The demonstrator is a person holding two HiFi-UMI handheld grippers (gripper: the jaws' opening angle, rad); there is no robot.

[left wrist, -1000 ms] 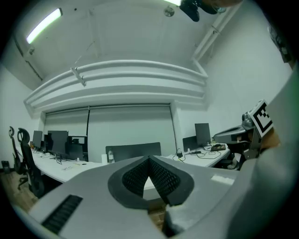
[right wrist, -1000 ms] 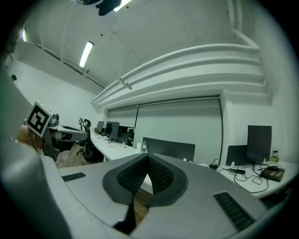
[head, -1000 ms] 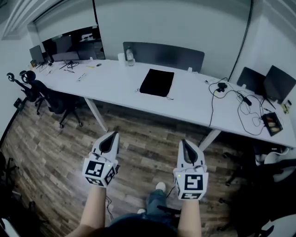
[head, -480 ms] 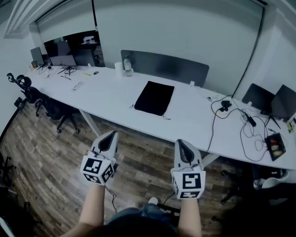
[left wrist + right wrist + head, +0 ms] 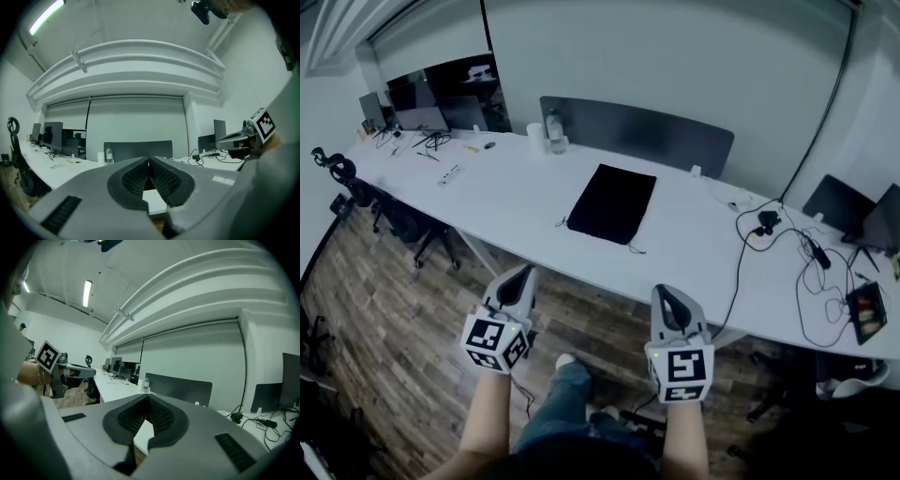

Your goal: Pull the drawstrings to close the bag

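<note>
Head view: your black drawstring bag lies flat on the white table, well ahead of both grippers. Left gripper and right gripper hover over the floor, jaws pressed together, holding nothing. Expect soft, light cloth that drags easily; take the thin cords at its near edge. Cables lie to the right and a water bottle stands behind; neither blocks your reach.

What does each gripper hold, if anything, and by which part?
Nothing is held. The left gripper and the right gripper are both shut and empty, short of the table; the black bag lies there untouched.
</note>
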